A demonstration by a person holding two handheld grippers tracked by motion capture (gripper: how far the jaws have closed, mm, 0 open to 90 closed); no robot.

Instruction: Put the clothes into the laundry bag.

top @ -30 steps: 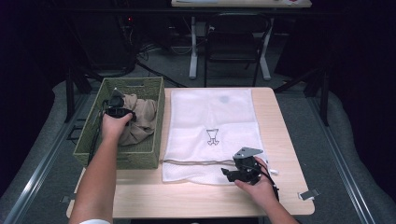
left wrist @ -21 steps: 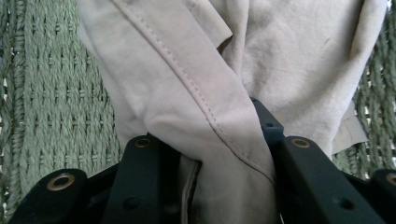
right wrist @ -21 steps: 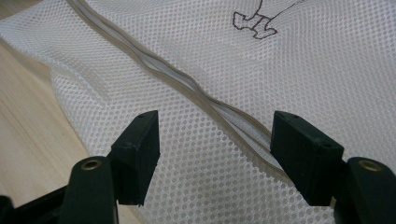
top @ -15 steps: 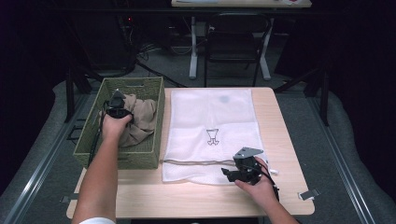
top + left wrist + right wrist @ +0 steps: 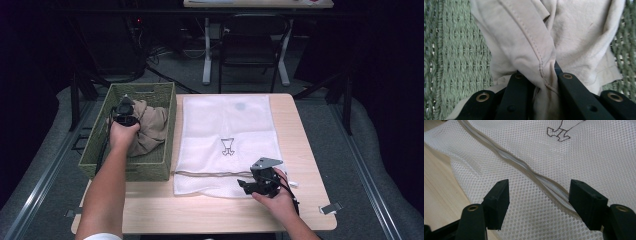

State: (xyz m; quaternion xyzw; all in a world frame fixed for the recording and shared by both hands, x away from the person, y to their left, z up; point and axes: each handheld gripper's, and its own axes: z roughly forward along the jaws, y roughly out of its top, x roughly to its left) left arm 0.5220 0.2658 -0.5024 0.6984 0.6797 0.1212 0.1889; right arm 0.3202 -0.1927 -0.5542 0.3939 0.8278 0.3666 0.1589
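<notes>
Fingers (image 5: 524, 87) of the left gripper (image 5: 125, 111) had just been closing and stood clamped on a seamed fold of the beige garment (image 5: 529, 45), which ran up between the two black pads; the fingers (image 5: 499, 200) of the right gripper (image 5: 260, 184) stood apart, hovering over the mesh bag (image 5: 227, 125) without pinching it. The relation governing the coming move was lateral: the garment lay toward the tabletop's left edge, the bag's mouth toward the near edge right of centre, so the left hand (image 5: 122, 136) was the nearer to the cloth and the right hand (image 5: 277, 200) the nearer to the opening. The wooden table (image 5: 300, 130) carried both containers. The white mesh bag, the largest item, lay flat with its long axis running from the far edge to the near edge, a small printed outline (image 5: 227, 146) at its middle. Its zipper (image 5: 524, 167) ran along the short near end, parallel to the near edge, and passed diagonally between the open right jaws; it appeared closed, though this could not be confirmed. The green woven basket (image 5: 100, 145) stood at the left edge, just beside the bag, and held the crumpled garment against its right wall. Nothing could be seen inside the bag. Judged from this layout, the garment had to travel rightward out of the basket to the bag's near end.
</notes>
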